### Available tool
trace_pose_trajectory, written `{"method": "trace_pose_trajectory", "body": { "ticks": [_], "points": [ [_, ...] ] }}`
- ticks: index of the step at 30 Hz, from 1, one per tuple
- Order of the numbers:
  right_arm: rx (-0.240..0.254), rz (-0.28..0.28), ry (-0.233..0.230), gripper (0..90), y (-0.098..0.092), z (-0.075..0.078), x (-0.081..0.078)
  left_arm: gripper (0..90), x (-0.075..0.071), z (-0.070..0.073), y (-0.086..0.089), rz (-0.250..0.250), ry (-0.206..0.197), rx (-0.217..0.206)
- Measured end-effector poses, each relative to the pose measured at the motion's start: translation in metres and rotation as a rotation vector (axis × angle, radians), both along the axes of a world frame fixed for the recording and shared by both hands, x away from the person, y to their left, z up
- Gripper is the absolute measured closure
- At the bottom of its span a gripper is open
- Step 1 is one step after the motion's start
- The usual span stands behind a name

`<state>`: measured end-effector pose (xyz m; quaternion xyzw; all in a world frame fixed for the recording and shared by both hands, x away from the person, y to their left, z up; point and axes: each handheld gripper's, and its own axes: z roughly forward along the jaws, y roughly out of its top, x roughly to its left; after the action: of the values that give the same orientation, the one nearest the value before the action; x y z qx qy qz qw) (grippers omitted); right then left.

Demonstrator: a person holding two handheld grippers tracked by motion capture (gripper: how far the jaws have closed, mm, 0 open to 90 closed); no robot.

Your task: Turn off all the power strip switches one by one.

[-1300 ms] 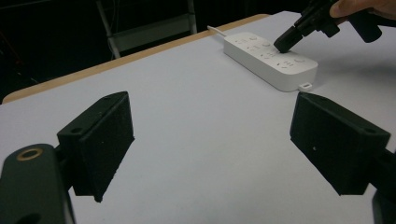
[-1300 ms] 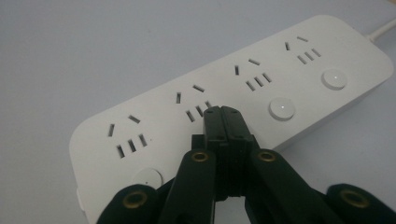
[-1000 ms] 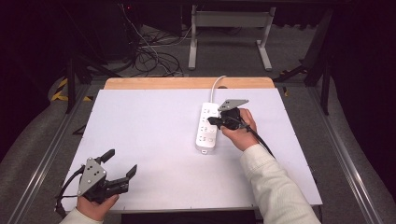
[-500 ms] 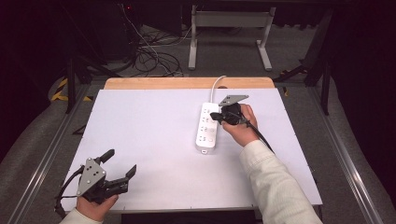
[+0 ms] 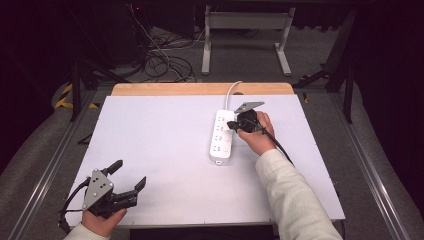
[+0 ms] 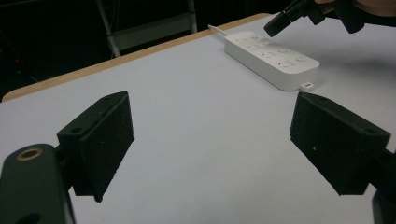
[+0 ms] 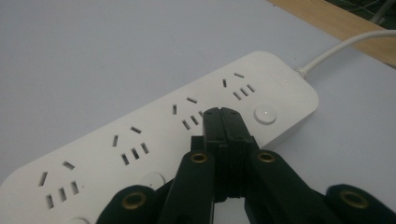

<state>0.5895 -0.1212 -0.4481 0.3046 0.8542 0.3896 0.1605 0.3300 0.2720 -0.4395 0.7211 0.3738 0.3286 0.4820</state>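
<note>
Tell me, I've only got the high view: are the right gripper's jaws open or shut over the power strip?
Observer: Shut. In the right gripper view the right gripper has both jaws pressed together, nothing between them.
Operator: What's under the tip?
Observer: The power strip, with the tip over its second socket group from the cord end, beside a round button.
Operator: Is that button lit?
Observer: A small bright dot shows at its centre; I cannot tell if it is a light.
Operator: And the left gripper?
Observer: The left gripper has its jaws wide apart over bare tabletop.
</note>
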Motion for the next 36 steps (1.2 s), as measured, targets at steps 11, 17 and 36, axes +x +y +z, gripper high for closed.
{"method": "trace_pose_trajectory", "body": {
  "ticks": [11, 17, 36],
  "points": [
    [-0.010, -0.002, 0.014, 90.0, 0.003, -0.007, 0.004, 14.0, 0.000, 0.000, 0.000, 0.001, 0.001, 0.000],
    [-0.009, -0.002, 0.016, 90.0, 0.005, -0.009, 0.004, 14.0, 0.000, 0.000, 0.000, 0.000, 0.001, 0.002],
    [-0.012, -0.027, 0.033, 90.0, 0.007, -0.011, 0.003, 14.0, -0.001, 0.000, -0.001, 0.002, -0.001, -0.004]
  ]
}}
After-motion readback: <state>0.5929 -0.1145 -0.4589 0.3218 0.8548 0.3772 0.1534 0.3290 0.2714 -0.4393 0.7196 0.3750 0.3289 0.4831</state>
